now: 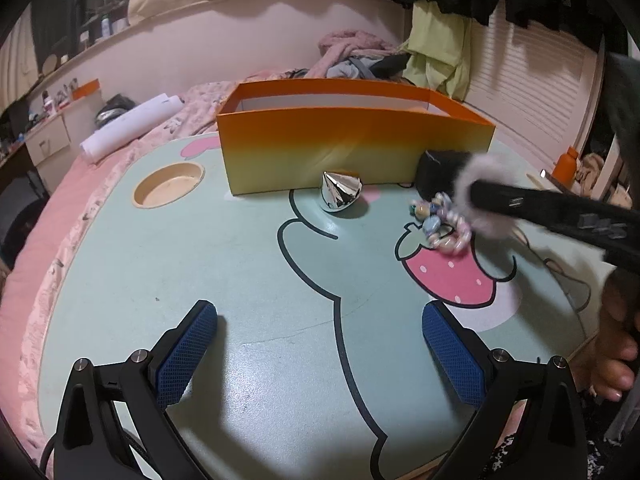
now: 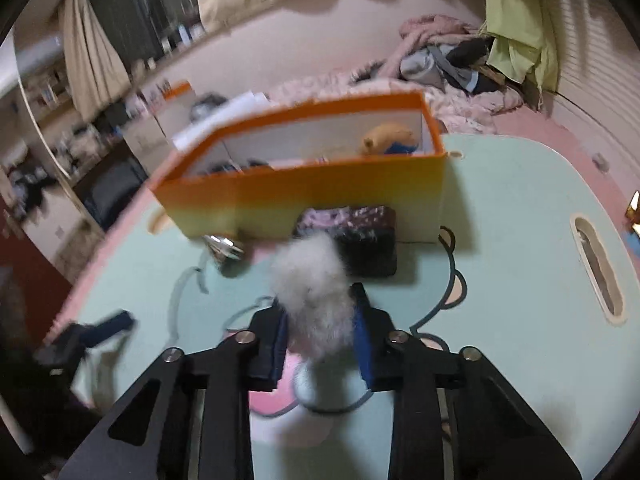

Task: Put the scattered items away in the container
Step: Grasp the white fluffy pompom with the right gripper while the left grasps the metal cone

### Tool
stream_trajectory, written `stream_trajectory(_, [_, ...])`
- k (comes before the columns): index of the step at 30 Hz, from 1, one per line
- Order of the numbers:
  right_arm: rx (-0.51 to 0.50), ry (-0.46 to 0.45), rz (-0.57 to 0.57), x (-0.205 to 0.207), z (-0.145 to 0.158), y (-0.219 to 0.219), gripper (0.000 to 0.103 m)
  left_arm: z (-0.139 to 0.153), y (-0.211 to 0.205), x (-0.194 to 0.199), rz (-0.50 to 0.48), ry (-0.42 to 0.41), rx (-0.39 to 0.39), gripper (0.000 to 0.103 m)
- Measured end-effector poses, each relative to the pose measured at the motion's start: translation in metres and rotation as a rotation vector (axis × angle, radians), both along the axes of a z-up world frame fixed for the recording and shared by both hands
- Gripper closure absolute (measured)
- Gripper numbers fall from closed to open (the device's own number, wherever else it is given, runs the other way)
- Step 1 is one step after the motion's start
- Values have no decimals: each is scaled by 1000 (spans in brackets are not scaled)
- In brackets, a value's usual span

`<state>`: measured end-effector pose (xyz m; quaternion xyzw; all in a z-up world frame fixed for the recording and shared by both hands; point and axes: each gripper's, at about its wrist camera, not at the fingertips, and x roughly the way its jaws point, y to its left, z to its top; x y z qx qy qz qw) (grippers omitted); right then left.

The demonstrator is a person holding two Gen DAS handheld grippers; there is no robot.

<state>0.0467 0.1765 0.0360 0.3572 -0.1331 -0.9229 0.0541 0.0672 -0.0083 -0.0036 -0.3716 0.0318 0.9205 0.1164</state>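
Fluffy grey pompom [image 2: 316, 300] squeezed between right hand-held gripper [image 2: 320, 320] blue pads.

clothes pile [image 1: 360, 56] on bed | paper roll [image 1: 128, 124] | orange bottle [image 1: 566, 162]

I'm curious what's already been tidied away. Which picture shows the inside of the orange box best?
The right wrist view: it looks down over the orange box rim, showing an orange-and-blue item inside, though blurred. The left wrist view shows mostly the box's front wall, hiding its contents.
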Motion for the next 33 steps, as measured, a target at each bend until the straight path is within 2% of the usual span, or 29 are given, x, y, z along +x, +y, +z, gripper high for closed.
stream_trajectory(4, [-94, 88, 2, 26, 13, 11, 77, 4, -4, -4, -4, -17, 41, 1])
stream_trajectory(8, [-58, 117, 12, 38, 17, -3, 77, 17, -8, -24, 21, -33, 97, 1])
stream_trajectory(10, [-51, 124, 25, 38, 17, -8, 77, 26, -4, -40, 20, -25, 118, 6])
stream_trajectory(15, [-45, 124, 27, 39, 18, -9, 77, 22, 17, -85, 13, -99, 54, 34])
stream_trajectory(17, [-58, 115, 23, 39, 16, -6, 77, 16, 27, -96, -12, -128, 30, 38])
stream_trajectory(19, [-76, 103, 16, 38, 13, -3, 77, 12, 35, -100, -28, -127, -1, 46])
stream_trajectory(21, [-96, 97, 11, 38, 11, 1, 77, 12, 38, -100, -22, -115, -27, 72])
stream_trajectory(23, [-101, 100, 7, 39, 11, 5, 77, 14, 34, -98, -41, -115, 10, 73])
stream_trajectory(27, [-93, 100, 1, 39, 12, 8, 77, 25, 26, -85, -74, -55, 42, 73])
stream_trajectory(33, [-45, 108, 1, 25, 25, 10, 77, 63, 9, -79, -101, 26, 126, 73])
